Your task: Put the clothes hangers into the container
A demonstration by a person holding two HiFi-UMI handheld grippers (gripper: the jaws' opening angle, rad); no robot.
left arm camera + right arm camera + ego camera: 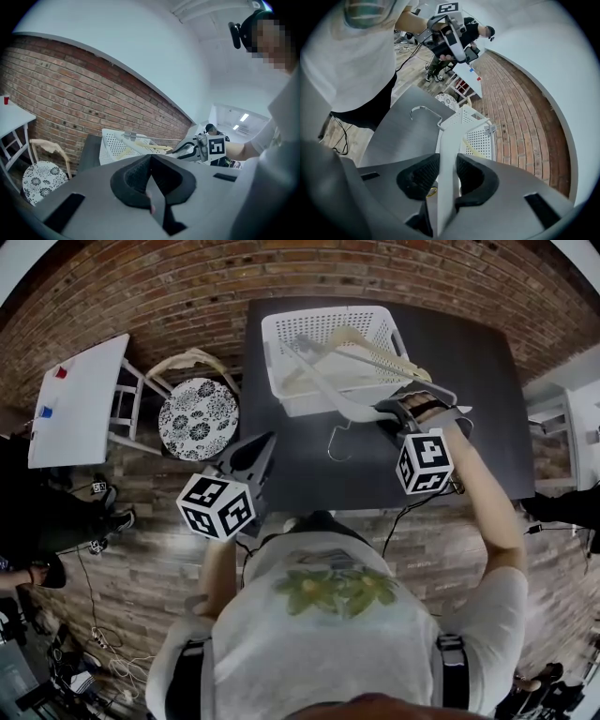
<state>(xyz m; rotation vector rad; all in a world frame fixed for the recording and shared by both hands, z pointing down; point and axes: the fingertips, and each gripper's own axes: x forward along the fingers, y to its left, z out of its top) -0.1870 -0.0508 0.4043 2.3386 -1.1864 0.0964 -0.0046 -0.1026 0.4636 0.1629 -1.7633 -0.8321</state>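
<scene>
1 light-grey plastic clothes hanger (448,152) is in play: we grip one of its arms in the right gripper (394,414), whose fingers (419,176) are clenched on the flat plastic from both sides. We hold it lifted over the near rim of the white perforated plastic container (323,317), which stands on the far part of the dark table (300,479). Its far arm reaches in over the container, while its metal hook (421,108) hangs outside, above the table in front of the near wall.

Inside the container several pale cream hangers (361,338) lie in a loose pile, so we judge most of the job done. Our left gripper (151,161) hovers near the table's near left corner, its fingers pressed together with nothing between them. We see no other hanger on the table. What is left, as we judge it, is to carry this 1 fully past the rim, hook included, and let it go.
</scene>
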